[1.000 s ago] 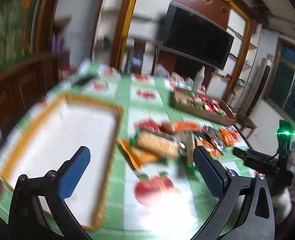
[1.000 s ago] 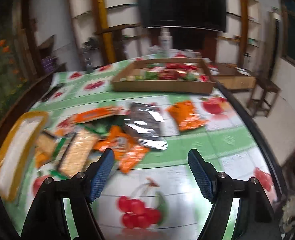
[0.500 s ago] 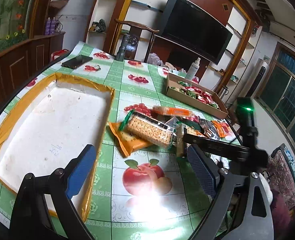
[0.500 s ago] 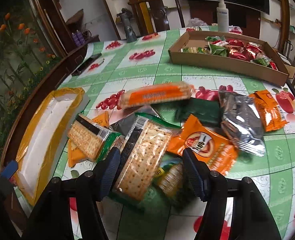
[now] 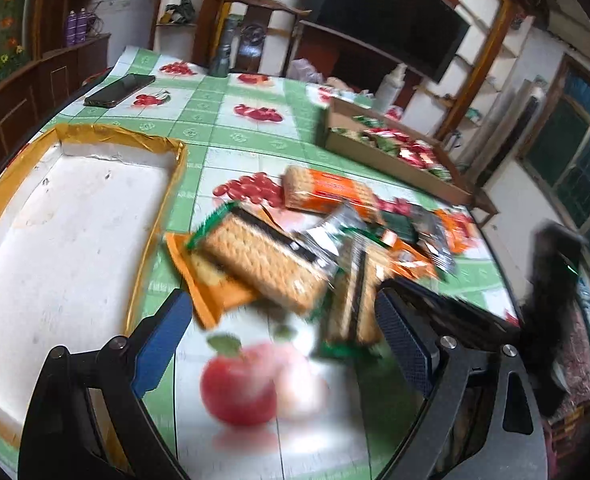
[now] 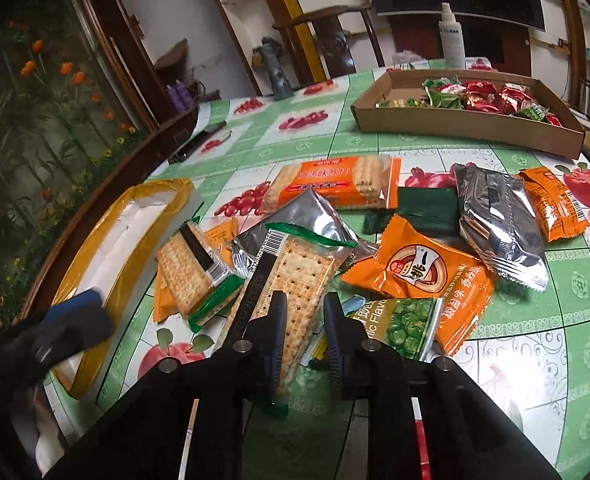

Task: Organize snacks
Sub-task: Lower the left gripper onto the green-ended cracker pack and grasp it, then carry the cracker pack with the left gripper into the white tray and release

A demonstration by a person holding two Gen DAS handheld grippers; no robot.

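The right gripper (image 6: 301, 314) jaws have just been closing and now pinch the near end of the cracker pack (image 6: 291, 276), ready for lifting; the left gripper (image 5: 285, 320) jaws stand wide, empty, the snack pile just ahead on the tabletop (image 5: 251, 120)

Our right gripper (image 6: 302, 330) tilts downward, jaws just closing, now narrow, pinching a cracker packet (image 6: 295, 276). Our left gripper (image 5: 283, 332) angles down, jaws wide, empty.

A clear, green-edged pack of square crackers (image 6: 295, 276) lies tilted atop the heap of foil snack packets (image 6: 411, 236) — orange, silver, green — just beside the white gold-rimmed tray (image 6: 107, 240).
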